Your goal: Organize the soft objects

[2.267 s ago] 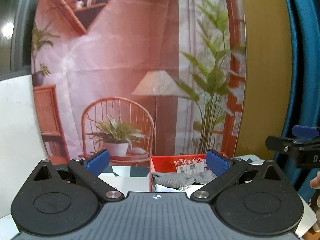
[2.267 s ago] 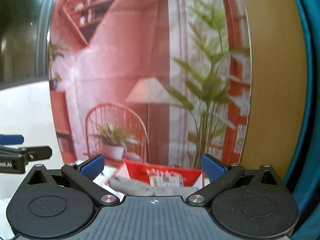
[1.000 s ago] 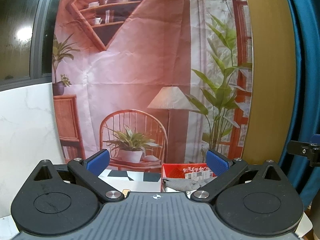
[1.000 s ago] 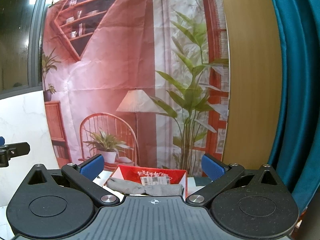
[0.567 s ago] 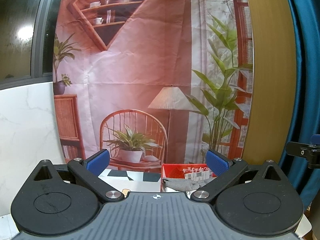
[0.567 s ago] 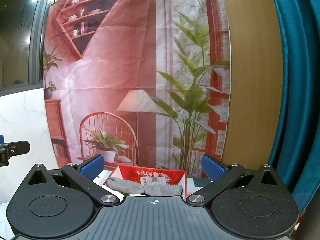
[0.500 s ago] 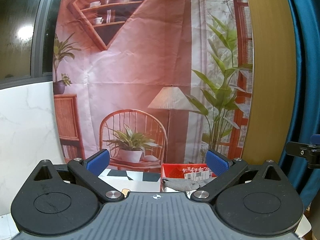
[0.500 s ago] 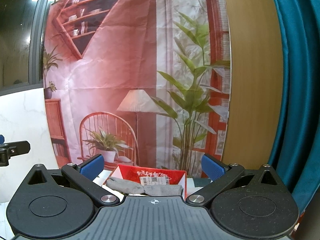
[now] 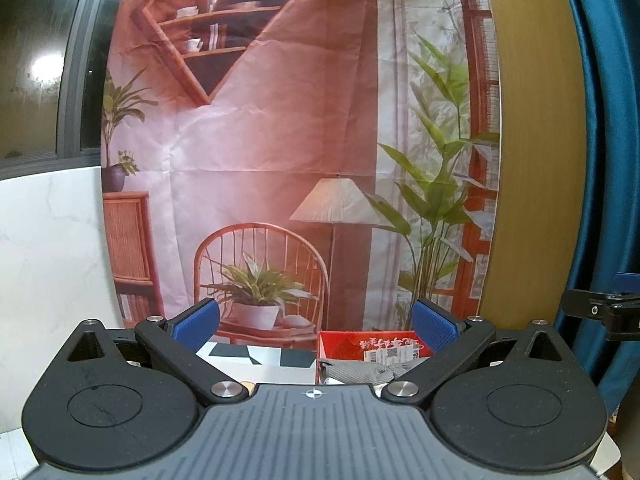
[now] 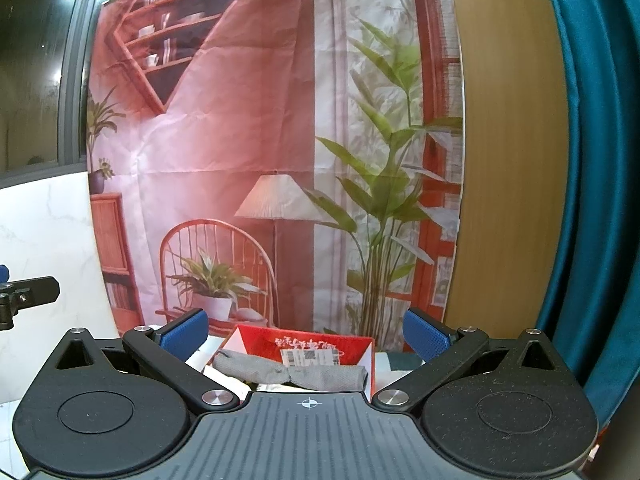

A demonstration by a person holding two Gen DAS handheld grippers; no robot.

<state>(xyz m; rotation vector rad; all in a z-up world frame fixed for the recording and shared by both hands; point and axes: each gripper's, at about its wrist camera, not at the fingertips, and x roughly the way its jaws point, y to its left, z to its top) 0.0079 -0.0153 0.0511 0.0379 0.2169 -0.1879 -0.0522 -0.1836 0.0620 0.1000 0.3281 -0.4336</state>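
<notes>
Left wrist view: the left gripper (image 9: 315,326) is held level and raised, aimed at a printed backdrop (image 9: 280,140) of a room scene. Its blue-padded fingers (image 9: 196,322) are spread wide and grasp nothing. Below and between them, slightly right of centre, a red box (image 9: 340,342) sits on the surface (image 9: 256,368), with a grey cloth (image 9: 356,372) draped across its near edge. A black part of the right gripper (image 9: 600,312) projects in at the right edge.

Right wrist view: the right gripper (image 10: 306,331) is likewise level, fingers (image 10: 424,336) spread apart and empty. The red box (image 10: 320,346) lies directly ahead between them; the grey cloth (image 10: 288,374) rests across its front. The left gripper (image 10: 24,296) shows at the left edge.
</notes>
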